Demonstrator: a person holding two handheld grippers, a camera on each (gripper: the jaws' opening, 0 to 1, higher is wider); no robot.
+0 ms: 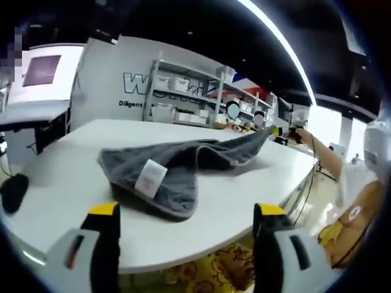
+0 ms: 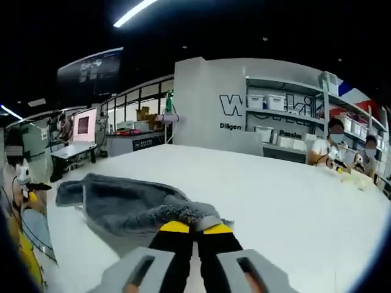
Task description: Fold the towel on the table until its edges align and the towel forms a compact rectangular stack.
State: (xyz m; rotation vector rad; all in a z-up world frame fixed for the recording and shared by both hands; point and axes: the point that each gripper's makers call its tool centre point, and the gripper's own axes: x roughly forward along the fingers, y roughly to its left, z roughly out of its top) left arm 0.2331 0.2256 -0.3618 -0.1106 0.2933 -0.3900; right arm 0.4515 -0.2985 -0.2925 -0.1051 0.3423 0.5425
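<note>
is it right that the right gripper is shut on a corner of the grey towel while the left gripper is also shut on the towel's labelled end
Not quite. The right gripper is indeed shut on a corner of the grey towel, but the left gripper is open, its jaws spread wide and short of the towel's labelled end on the white table, as the left gripper view shows.

One grey towel [image 1: 177, 168] with one white label [image 1: 150, 177], one white table [image 1: 67, 177], two grippers [image 1: 186, 223] [image 2: 195, 228], one dark object [image 1: 13, 190] at the tabletop's edge, perhaps a mouse
</note>
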